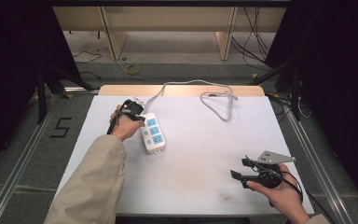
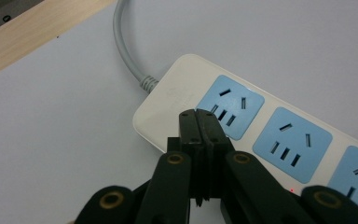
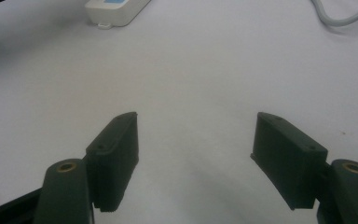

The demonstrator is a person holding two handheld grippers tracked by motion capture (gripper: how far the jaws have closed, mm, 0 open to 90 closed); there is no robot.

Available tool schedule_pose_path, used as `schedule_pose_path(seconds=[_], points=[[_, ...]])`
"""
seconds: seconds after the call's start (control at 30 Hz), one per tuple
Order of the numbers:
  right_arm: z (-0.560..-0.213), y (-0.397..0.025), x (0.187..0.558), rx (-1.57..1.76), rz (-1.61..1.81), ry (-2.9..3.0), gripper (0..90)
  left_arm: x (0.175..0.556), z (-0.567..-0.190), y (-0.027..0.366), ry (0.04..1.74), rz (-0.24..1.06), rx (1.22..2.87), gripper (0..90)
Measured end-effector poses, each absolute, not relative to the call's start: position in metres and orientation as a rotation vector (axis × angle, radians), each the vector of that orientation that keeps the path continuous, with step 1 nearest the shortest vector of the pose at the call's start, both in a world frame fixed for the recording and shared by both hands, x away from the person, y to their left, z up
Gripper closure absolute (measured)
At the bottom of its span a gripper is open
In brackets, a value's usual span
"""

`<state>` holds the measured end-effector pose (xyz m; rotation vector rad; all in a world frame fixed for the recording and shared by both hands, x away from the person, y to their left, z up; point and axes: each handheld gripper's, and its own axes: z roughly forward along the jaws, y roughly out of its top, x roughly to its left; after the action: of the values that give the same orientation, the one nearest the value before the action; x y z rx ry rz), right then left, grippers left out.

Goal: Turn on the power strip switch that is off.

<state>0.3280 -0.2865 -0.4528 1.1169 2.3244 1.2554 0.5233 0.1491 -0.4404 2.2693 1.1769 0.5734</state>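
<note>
A white power strip point(image 1: 153, 134) with three blue sockets lies left of centre on the white table point(image 1: 200, 158). Its grey cable point(image 1: 186, 84) runs along the far edge and ends in a loop point(image 1: 220, 103). My left gripper point(image 1: 141, 116) is shut, with nothing between its jaws. Its tips point(image 2: 199, 117) rest over the cable end of the power strip point(image 2: 168, 100), right beside the first blue socket point(image 2: 230, 105). My right gripper point(image 1: 240, 168) stands open near the front right of the table. In its own view the right gripper point(image 3: 196, 135) has bare table between the jaws.
A wooden strip point(image 1: 182, 90) borders the table's far edge. Metal rails point(image 1: 307, 144) run along both sides, and loose cables point(image 1: 256, 42) lie on the floor beyond. The power strip's end point(image 3: 116, 9) and the grey cable point(image 3: 342, 17) are far ahead of the right gripper.
</note>
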Motion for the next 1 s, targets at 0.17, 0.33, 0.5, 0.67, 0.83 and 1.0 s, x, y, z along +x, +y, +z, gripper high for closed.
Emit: schedule_pose_path(seconds=[0.17,0.33,0.5,0.67,0.83,1.0], points=[[-0.4526,-0.2864,0.3278,1.118,1.253,2.324,31.6,0.5242,-0.4412,0.1493,1.182,0.569,2.273,89.9],[-0.4527,-0.2862,0.3279,1.115,1.252,2.326,31.6,0.5252,-0.4427,0.1477,1.184,0.563,2.281,89.9],[-0.4528,-0.2862,0.3278,1.116,1.253,2.324,31.6,0.5263,-0.444,0.1459,1.192,0.556,2.282,89.9],[-0.4527,-0.2862,0.3278,1.116,1.251,2.326,31.5,0.527,-0.4451,0.1459,1.196,0.553,2.292,89.9],[-0.4528,-0.2862,0.3278,1.117,1.249,2.327,31.5,0.5273,-0.446,0.1452,1.197,0.554,2.294,89.9],[-0.4527,-0.2859,0.3277,1.112,1.246,2.327,31.5,0.5277,-0.4467,0.1451,1.192,0.549,2.296,89.9]])
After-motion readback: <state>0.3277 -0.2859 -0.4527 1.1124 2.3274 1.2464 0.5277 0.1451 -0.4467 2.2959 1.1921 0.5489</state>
